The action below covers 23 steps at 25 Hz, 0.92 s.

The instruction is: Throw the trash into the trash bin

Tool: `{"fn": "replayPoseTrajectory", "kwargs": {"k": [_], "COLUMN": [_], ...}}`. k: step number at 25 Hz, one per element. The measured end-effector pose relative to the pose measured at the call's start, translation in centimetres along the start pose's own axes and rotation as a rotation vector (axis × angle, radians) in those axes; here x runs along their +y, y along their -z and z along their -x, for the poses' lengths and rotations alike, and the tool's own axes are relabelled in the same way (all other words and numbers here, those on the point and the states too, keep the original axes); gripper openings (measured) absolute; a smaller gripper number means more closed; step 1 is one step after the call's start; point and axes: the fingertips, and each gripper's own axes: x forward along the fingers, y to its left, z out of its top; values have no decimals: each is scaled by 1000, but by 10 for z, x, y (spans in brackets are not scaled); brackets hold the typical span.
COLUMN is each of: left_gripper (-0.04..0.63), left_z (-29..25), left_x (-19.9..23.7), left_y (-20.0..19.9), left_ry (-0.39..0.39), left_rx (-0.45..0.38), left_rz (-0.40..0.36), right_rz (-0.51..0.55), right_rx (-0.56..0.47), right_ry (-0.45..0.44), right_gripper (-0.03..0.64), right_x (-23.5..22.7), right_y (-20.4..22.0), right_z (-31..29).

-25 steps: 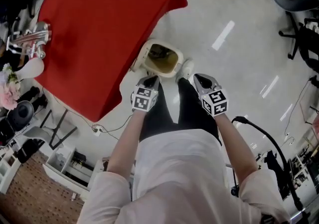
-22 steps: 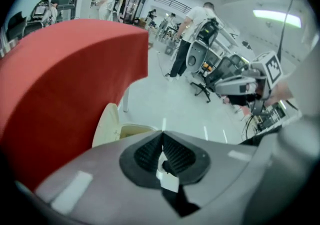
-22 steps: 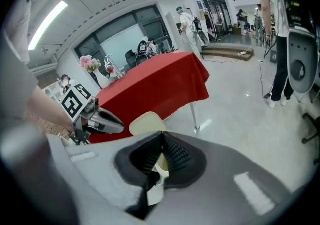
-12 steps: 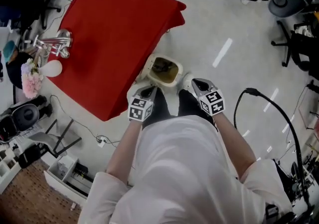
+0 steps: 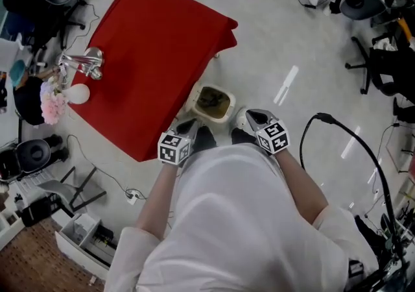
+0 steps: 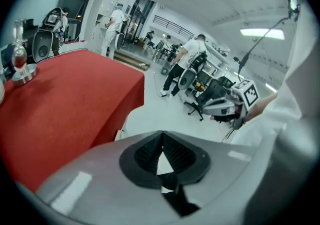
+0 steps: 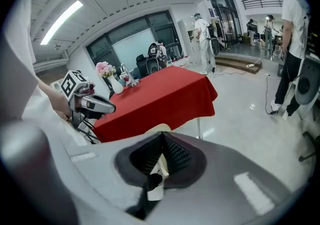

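- Trash disposal looks to be at its closing step. The trash bin stands on the floor at mid-frame in the head view. It is just beside the lower-right edge of the red-draped counter.
- Dark, olive-toned contents lie inside the bin. They are too small to identify, though I judge them to be the trash.
- Your left gripper has its fingers pressed together, with nothing caught between them.
- Your right gripper reads the same, with its fingers meeting at the tips and gripping nothing. The pale sliver low in their gap looks like something behind them, not a held piece.
- Both hands are held out in front of your torso, side by side but apart. Each gripper angles forward and down with its marker cube facing up. The left sits at the bin's lower left and the right at its lower right, and neither touches the bin.
- Any further throw would call for finding another scrap first, then spreading the fingers before you reach for it. If the bin already holds everything, nothing more is needed here.
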Motion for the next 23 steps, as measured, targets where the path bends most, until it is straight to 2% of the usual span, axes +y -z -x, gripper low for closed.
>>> {"fn": "replayPoseTrajectory", "kwargs": {"k": [5,23], "left_gripper": [6,6], "left_z": [4,0], "left_x": [4,3], "left_y": [-6,-9], "left_ry": [-6,4], "left_rx": [-30,-27], "left_rz": [35,25], "right_rz": [-6,14], "right_rx": [-19,-52], "right_ry": [-14,-2], "right_gripper": [0,0], "right_x": [7,1], "right_y": [-10,-28], "right_z": [4,5]}}
